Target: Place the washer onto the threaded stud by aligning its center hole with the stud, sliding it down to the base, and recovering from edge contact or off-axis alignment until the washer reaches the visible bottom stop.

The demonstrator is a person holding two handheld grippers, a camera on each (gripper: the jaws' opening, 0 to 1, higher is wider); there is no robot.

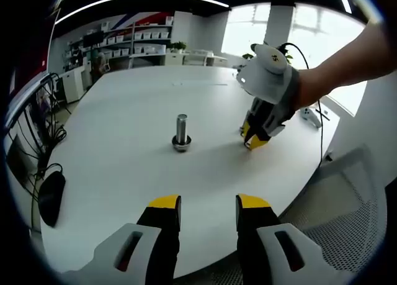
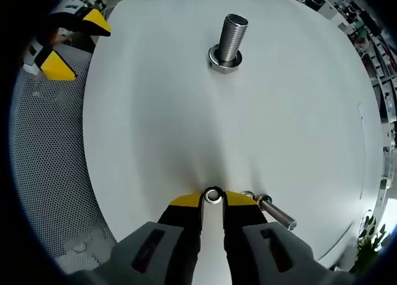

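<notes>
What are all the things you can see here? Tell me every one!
threaded stud: one, silver, upright mid-table, ring-shaped base.
washer: one, silver, at the tips of the right tool, on the table.
small bolt: one, silver, lying beside the right tool.
table: one, white, round.
mesh chair: one, grey, at the table edge.
shelves: white, far wall.
left tool: yellow tips, open, above the table edge.
right tool: yellow tips, closed on the washer.
person's arm: one, holding the right tool.
</notes>
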